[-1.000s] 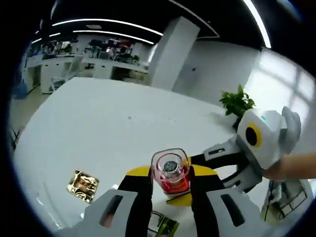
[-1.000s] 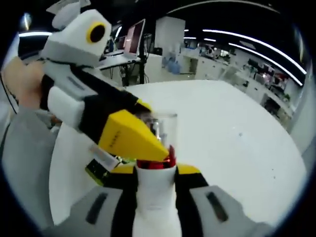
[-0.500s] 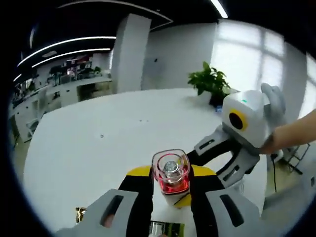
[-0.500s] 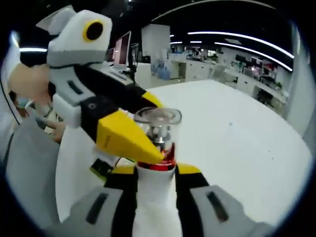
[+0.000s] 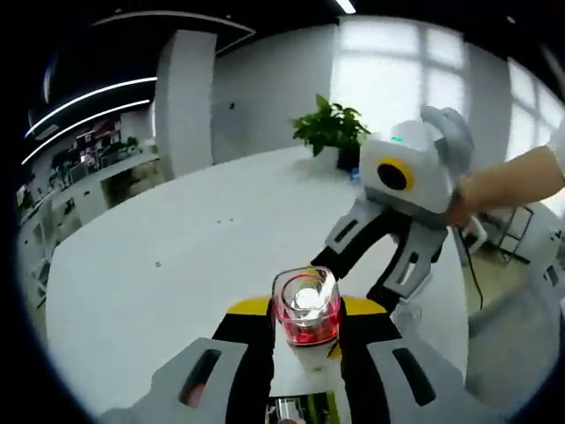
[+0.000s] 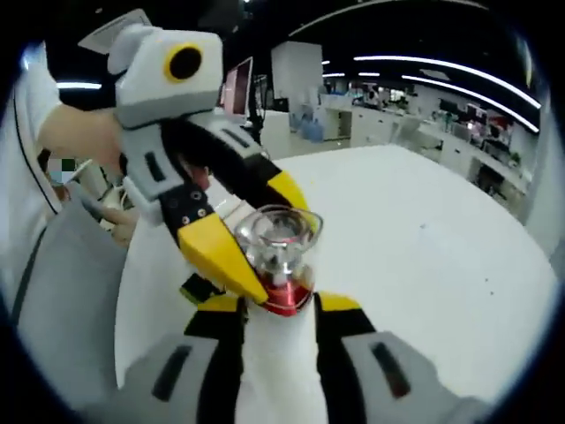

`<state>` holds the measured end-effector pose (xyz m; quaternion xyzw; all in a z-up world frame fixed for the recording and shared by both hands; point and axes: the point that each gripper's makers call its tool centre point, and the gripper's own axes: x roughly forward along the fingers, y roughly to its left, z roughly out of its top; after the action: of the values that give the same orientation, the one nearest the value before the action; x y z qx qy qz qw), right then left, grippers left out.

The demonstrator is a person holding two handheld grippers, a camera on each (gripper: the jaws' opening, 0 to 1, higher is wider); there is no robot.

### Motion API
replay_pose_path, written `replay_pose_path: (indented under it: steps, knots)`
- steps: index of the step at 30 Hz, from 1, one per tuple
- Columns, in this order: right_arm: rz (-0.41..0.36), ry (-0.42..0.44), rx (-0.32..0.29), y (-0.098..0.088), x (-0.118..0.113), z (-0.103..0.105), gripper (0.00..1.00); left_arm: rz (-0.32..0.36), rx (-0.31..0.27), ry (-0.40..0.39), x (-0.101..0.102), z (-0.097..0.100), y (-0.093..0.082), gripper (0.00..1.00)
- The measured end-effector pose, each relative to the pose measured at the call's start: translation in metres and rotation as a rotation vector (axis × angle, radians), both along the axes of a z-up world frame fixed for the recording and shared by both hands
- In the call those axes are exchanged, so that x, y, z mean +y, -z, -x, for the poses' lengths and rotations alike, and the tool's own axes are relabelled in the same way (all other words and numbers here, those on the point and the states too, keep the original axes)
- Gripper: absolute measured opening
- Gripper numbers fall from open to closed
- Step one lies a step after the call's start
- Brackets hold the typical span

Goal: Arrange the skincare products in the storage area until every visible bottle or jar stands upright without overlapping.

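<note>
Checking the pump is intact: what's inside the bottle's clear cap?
Inside the clear cap a silver pump nozzle stands above the red collar. The left gripper clamps the cap, and its yellow jaw covers one side. The white bottle contents are not visible.

White table (round edge), mostly bare; small dark-green packet on it.

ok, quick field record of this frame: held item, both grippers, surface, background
held item: bottle, white body, red collar, clear cap
left gripper: jaws closed on the clear cap
right gripper: jaws closed on the white body
bottle position: lifted above the white table, between both grippers
other on table: part of a green packet at the lower edge
background: potted plant, office desks, windows
</note>
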<state>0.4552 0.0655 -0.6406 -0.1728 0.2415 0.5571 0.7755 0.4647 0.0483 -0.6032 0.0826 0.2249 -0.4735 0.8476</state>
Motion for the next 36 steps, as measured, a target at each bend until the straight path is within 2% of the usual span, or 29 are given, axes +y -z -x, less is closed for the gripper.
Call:
replay_pose_path:
  steps: [7,10,11,19,24,36]
  knots:
    - [0.023,-0.067,-0.004,0.0,-0.001,0.0,0.36,-0.014,-0.024,0.09,-0.009,0.007,0.0,0.24]
    - [0.016,-0.093,0.012,0.001,0.002,0.007,0.32,-0.012,-0.027,0.123,-0.009,0.006,0.0,0.24]
    - [0.021,-0.085,-0.004,0.001,0.001,0.004,0.32,-0.012,-0.025,0.14,-0.01,0.008,0.001,0.24]
    - [0.043,-0.074,-0.011,0.0,-0.003,0.002,0.31,-0.005,-0.029,0.224,-0.014,0.007,0.001,0.24]
    - [0.078,-0.1,-0.022,0.0,-0.012,0.003,0.3,0.004,-0.038,0.282,-0.021,0.01,0.0,0.24]
    - [0.15,-0.151,-0.028,0.001,-0.033,0.005,0.28,0.05,-0.036,0.357,-0.041,0.012,-0.001,0.24]
